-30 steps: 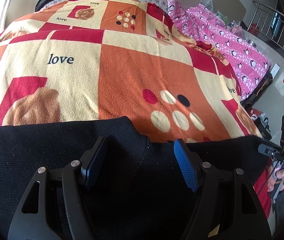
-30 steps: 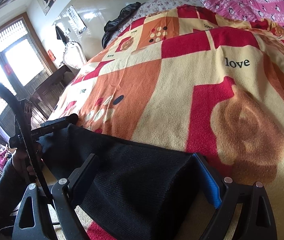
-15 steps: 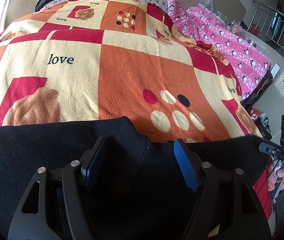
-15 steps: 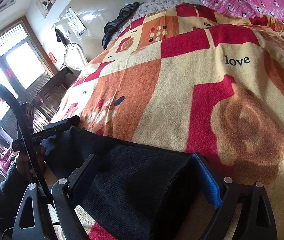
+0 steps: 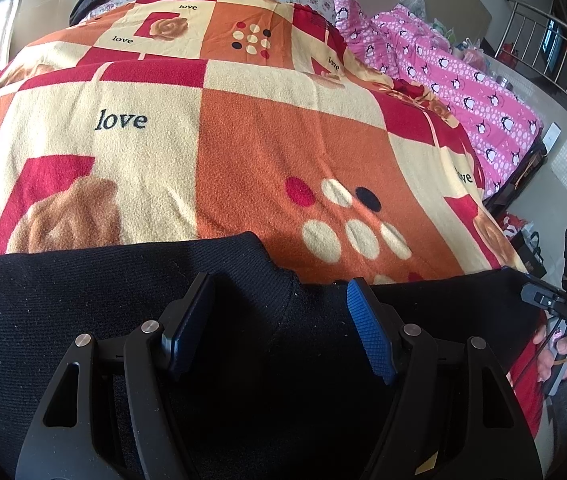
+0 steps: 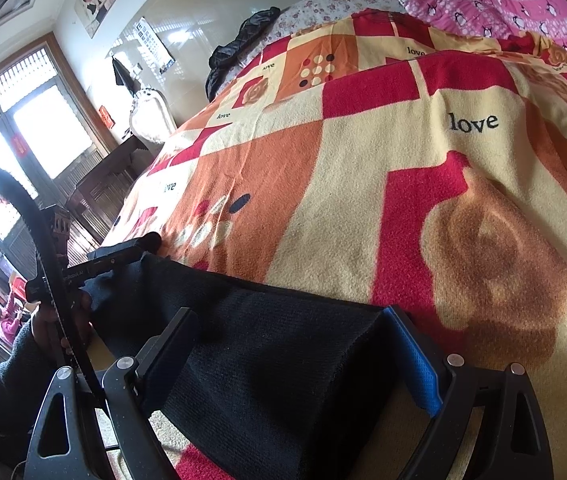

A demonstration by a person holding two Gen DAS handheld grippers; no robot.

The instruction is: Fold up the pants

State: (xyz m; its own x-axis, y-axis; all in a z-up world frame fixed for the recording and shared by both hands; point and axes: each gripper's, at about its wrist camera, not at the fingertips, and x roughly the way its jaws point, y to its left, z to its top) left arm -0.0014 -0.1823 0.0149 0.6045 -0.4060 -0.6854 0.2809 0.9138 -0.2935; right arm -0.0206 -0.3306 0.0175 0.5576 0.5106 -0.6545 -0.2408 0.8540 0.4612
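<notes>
Black knit pants [image 5: 83, 300] lie across the near edge of the bed on a patterned blanket [image 5: 243, 140]. My left gripper [image 5: 279, 312] is open, its blue-padded fingers [image 5: 367, 332] spread over the dark cloth near the pants' middle. The right gripper shows at the far right of that view [image 5: 555, 304], at the end of the pants. In the right wrist view the pants [image 6: 283, 360] lie between the open fingers of my right gripper [image 6: 295, 344]. The left gripper [image 6: 123, 252] shows at the far end of the cloth.
The blanket [image 6: 403, 200] covers most of the bed. A pink penguin quilt [image 5: 463, 92] lies along the right side. A black garment [image 6: 239, 44] lies near the pillows. A dark wooden cabinet [image 6: 99, 184] and windows stand left of the bed.
The right wrist view has shifted slightly, tilting up and away. The left gripper has not visibly moved. Both stay open over the pants.
</notes>
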